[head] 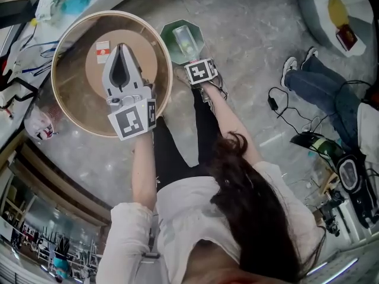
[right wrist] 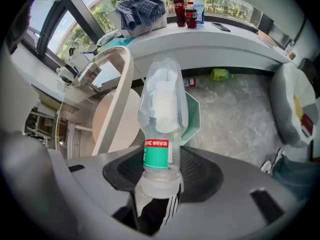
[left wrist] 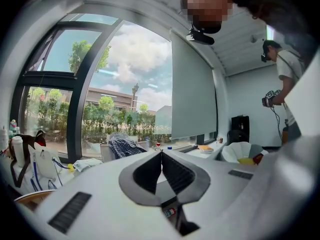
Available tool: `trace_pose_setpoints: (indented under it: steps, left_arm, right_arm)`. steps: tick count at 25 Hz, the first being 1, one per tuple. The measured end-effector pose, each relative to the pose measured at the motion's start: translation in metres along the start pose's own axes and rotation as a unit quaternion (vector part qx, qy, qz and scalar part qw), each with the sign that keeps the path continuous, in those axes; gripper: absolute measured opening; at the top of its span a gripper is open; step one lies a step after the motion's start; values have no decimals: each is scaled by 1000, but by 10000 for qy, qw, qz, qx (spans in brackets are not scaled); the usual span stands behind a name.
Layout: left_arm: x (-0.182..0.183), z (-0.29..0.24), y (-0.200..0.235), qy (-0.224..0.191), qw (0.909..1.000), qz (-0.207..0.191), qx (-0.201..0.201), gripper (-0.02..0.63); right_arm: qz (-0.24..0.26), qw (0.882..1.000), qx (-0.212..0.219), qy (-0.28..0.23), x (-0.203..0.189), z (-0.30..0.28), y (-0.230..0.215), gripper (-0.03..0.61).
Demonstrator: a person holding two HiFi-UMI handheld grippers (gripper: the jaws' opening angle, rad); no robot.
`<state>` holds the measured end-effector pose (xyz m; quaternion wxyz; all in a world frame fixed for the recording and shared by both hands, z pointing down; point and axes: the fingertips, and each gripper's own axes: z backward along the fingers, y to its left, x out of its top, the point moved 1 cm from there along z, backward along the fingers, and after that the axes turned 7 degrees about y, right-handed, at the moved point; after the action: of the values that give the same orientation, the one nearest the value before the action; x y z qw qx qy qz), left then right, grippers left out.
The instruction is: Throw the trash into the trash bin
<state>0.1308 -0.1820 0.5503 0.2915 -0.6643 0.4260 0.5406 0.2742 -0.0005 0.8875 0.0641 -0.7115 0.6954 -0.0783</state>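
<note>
Bottle [right wrist: 161, 119], axis along right claw [right wrist: 160, 166], downward

Grey left gripper [head: 122, 46], grey right gripper [right wrist: 160, 179], white shirt [head: 177, 206], black trousers [head: 172, 158].

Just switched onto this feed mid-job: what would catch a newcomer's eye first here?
The clear plastic bottle clamped in the right gripper, held over the green bin on the floor. Next, the left gripper, shut and empty, above the round glass table on the person's left.
</note>
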Motion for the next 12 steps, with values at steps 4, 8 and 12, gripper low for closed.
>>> trace_pose_setpoints:
  steps: [4, 8, 12]
  left_arm:
    - [-5, 1, 2, 13, 10000, 50, 36, 12]
    - [-14, 2, 3, 74, 9999, 151, 39, 12]
    - [-12, 9, 2, 76, 9997, 238, 84, 12]
  right_arm:
    - [48, 9997, 207, -113, 7, -4, 6, 204]
    - [146, 9988, -140, -448, 17, -5, 4, 209]
    - [131, 9975, -204, -660, 23, 4, 5, 233]
